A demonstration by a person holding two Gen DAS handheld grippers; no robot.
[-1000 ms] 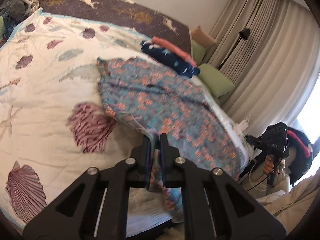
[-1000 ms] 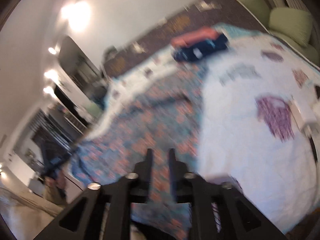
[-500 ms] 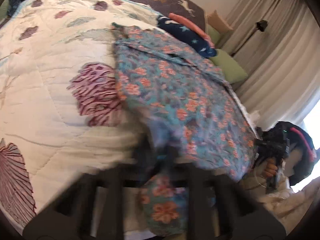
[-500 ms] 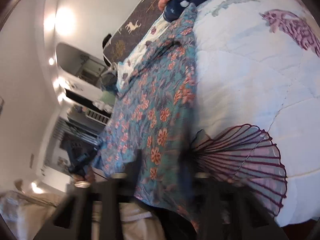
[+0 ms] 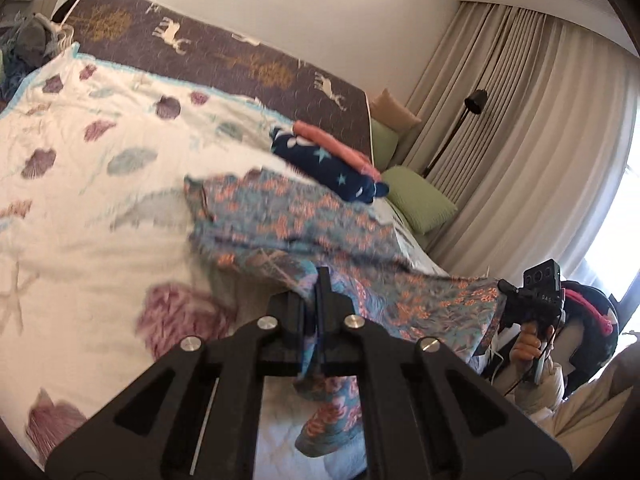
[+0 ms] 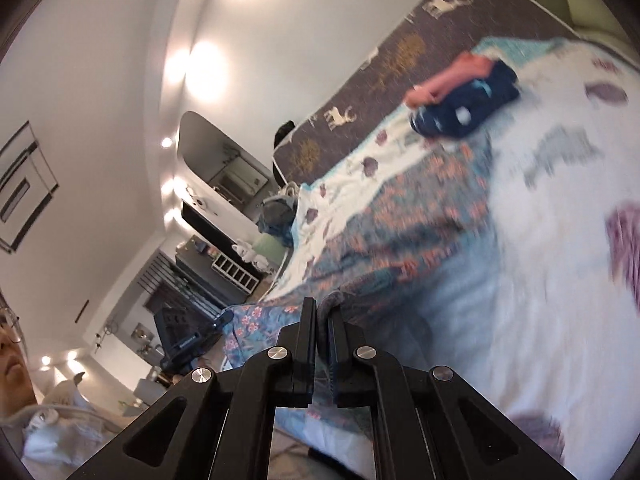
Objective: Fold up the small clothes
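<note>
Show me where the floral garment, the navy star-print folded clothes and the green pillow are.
floral garment [image 5: 304, 216]: left wrist view, on its spread middle.
navy star-print folded clothes [image 5: 328, 166]: left wrist view, on the top face.
green pillow [image 5: 420, 200]: left wrist view, on its upper face.

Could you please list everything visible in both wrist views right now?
Floral garment: one, teal with orange flowers, spread on the quilt, near edge lifted.
Folded clothes: one small pile, navy with stars and coral pink, on the quilt beyond the garment.
Quilt: one, white with purple shell prints, covering the bed.
Brown blanket: one, with deer and tree prints, at the far side of the bed.
Green cushions: two, beside the bed by the curtains.
Floor lamp: one, black, before the beige curtains.
Left gripper: black, jaws shut on the garment's near edge.
Right gripper: black, jaws shut on the garment's edge.
</note>
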